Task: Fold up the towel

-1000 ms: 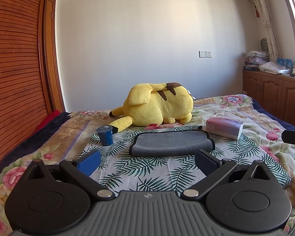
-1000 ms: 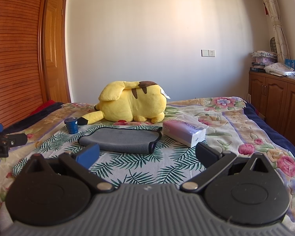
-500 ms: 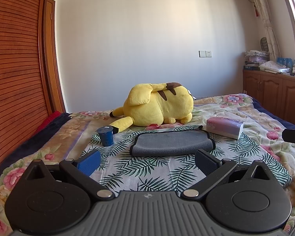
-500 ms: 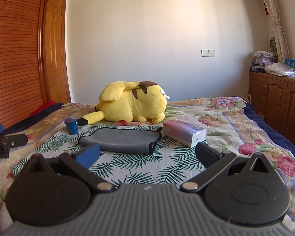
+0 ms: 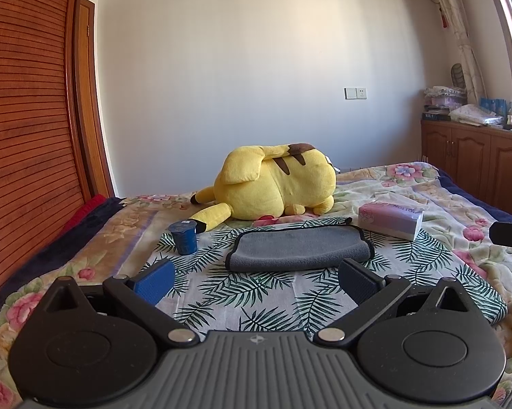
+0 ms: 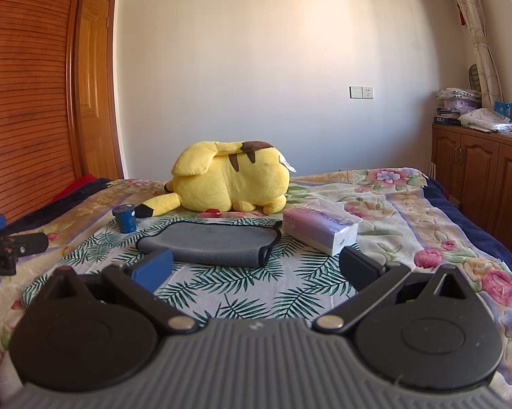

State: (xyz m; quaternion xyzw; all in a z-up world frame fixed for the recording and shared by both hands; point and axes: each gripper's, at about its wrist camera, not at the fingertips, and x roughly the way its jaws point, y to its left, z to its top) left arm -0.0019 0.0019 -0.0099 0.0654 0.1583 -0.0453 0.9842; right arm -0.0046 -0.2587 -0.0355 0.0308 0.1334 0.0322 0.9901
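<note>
A grey towel point(image 5: 298, 248) with a black trim lies folded on a palm-leaf cloth point(image 5: 242, 293) on the bed; it also shows in the right wrist view point(image 6: 215, 238). My left gripper point(image 5: 256, 277) is open and empty, held short of the towel's near edge. My right gripper point(image 6: 256, 267) is open and empty, held short of the towel and to its right. Part of the right gripper shows at the right edge of the left wrist view point(image 5: 510, 233). Part of the left gripper shows at the left edge of the right wrist view point(image 6: 6, 247).
A yellow plush toy point(image 5: 276, 184) lies behind the towel. A small blue cup point(image 5: 184, 237) stands to the towel's left. A pink tissue box point(image 5: 390, 218) sits to its right. Wooden cabinets point(image 5: 477, 167) line the right wall and a slatted wooden wardrobe point(image 5: 27, 136) the left.
</note>
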